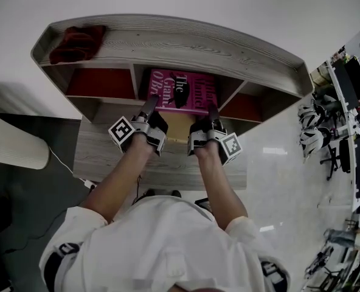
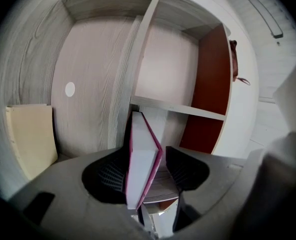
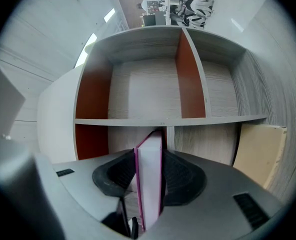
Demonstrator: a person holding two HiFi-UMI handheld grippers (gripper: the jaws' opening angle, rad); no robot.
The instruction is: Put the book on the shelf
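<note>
Clamping the near edge of a magenta book (image 1: pixel 195 97), the right hand-held gripper (image 1: pixel 213 112) holds it firmly. The left hand-held gripper (image 1: pixel 149 106) has its jaws spread, the book loose between them. The book lies flat, partly inside the middle compartment of the shelf (image 1: pixel 186 44). Best slid level toward the far wall. The cover reads "The Giant O'Br…"; the rest is unclear.

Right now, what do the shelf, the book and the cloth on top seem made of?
Shelf: likely laminated board, matte grey wood-grain print, red-brown inner panels.
Book: paper, stiff-looking pink cover, white page block.
Cloth: soft dark-red fabric, crumpled.
</note>
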